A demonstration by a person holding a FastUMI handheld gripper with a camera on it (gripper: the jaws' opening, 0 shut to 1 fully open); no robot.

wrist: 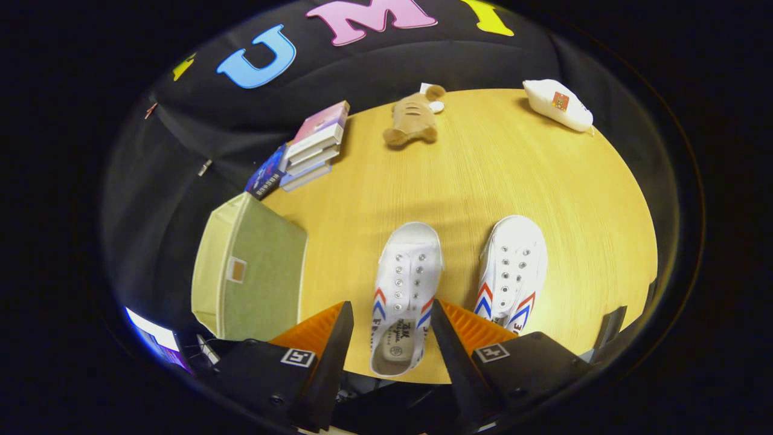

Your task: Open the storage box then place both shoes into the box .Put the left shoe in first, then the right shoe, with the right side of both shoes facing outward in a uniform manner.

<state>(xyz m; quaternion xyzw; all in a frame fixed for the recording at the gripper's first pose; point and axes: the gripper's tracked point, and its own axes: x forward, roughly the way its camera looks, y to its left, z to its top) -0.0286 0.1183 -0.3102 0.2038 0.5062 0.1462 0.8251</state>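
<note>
We see nothing done yet: storage box (250,272) at lower left closed, both shoes on the table (513,175), our claw (386,320) released around the left shoe (403,284).

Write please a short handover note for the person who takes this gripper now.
Gripper: open, holding nothing, its fingers straddling the heel of the nearer white shoe.
Second white shoe lies beside it, beyond the other finger.
Green storage box stands at the table edge, lid closed.
Done: nothing.
Left: open the box, then the left shoe in, then the right.
</note>
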